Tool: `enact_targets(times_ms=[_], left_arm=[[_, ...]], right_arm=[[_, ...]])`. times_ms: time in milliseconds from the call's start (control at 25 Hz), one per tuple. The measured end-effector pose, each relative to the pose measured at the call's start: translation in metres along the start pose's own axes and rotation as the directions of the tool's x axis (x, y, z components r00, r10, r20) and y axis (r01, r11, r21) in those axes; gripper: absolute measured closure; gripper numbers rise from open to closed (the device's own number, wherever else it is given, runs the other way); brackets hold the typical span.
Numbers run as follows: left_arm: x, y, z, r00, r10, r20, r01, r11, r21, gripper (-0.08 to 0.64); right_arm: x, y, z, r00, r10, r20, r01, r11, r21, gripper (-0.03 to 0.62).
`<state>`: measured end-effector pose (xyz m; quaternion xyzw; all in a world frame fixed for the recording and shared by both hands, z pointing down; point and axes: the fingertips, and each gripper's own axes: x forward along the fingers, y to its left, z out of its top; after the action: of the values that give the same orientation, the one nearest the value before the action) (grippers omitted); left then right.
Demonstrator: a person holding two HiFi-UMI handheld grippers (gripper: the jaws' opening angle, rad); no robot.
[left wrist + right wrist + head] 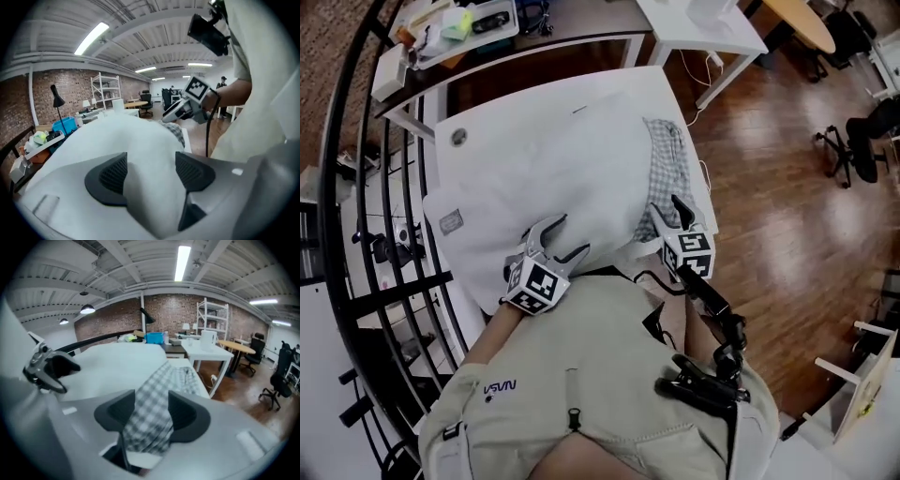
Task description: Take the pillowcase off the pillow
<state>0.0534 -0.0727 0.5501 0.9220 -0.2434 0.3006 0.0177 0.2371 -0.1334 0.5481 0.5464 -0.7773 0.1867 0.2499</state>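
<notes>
Beige jacket in the foreground; both grippers at the near edge of a pillow on the white rectangular table.
Left gripper stands wide, with a fold of the soft white cloth pillowcase lying loose between its pads, not pinched. Right gripper is likewise spread, and the grey-and-white checked pillow end that protrudes from the case fills the gap between its pads without being clamped. Both fabrics appear light, limp and compressible. A sound hold is probably the case's open hem with one gripper and the checked end with the other.
</notes>
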Motion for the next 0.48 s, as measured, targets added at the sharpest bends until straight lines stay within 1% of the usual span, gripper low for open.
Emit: enact_targets(times_ms=[40, 80, 120, 160, 200, 240, 320, 360, 440, 480], left_arm=[[0.006, 0.001, -0.010, 1.000, 0.007, -0.026, -0.007, 1.000, 0.016, 0.271], [0.008, 0.005, -0.015, 0.999, 0.023, -0.033, -0.022, 0.999, 0.031, 0.371], [0.008, 0.010, -0.015, 0.999, 0.034, -0.024, -0.033, 0.999, 0.036, 0.425], [0.004, 0.016, -0.010, 0.999, 0.038, -0.002, -0.038, 0.999, 0.031, 0.482], [-0.001, 0.022, -0.001, 0.999, 0.038, 0.027, -0.039, 0.999, 0.021, 0.516], [-0.008, 0.027, 0.011, 0.997, 0.039, 0.060, -0.040, 0.999, 0.014, 0.525], [-0.023, 0.038, 0.034, 0.991, 0.055, 0.121, -0.056, 0.998, 0.007, 0.531], [-0.030, 0.044, 0.042, 0.986, 0.074, 0.147, -0.074, 0.997, -0.006, 0.532], [-0.043, 0.057, 0.047, 0.976, 0.122, 0.180, -0.114, 0.992, -0.050, 0.534], [-0.047, 0.062, 0.046, 0.973, 0.140, 0.186, -0.128, 0.989, -0.073, 0.534]], right_arm=[[-0.002, 0.015, -0.018, 0.999, 0.028, -0.044, -0.028, 1.000, -0.014, 0.357], [-0.001, 0.027, -0.035, 0.995, 0.041, -0.091, -0.044, 0.999, -0.032, 0.354], [0.002, 0.035, -0.050, 0.990, 0.037, -0.134, -0.044, 0.997, -0.056, 0.354], [0.006, 0.038, -0.061, 0.986, 0.012, -0.169, -0.027, 0.996, -0.087, 0.364], [0.009, 0.035, -0.069, 0.981, -0.032, -0.192, 0.008, 0.992, -0.125, 0.467], [0.011, 0.026, -0.073, 0.975, -0.088, -0.203, 0.054, 0.985, -0.165, 0.567], [0.010, -0.003, -0.079, 0.954, -0.207, -0.219, 0.160, 0.964, -0.213, 0.580], [0.008, -0.021, -0.084, 0.934, -0.266, -0.236, 0.217, 0.952, -0.216, 0.580], [0.008, -0.058, -0.105, 0.880, -0.365, -0.305, 0.313, 0.927, -0.206, 0.580], [0.010, -0.072, -0.120, 0.852, -0.391, -0.348, 0.338, 0.919, -0.203, 0.580]])
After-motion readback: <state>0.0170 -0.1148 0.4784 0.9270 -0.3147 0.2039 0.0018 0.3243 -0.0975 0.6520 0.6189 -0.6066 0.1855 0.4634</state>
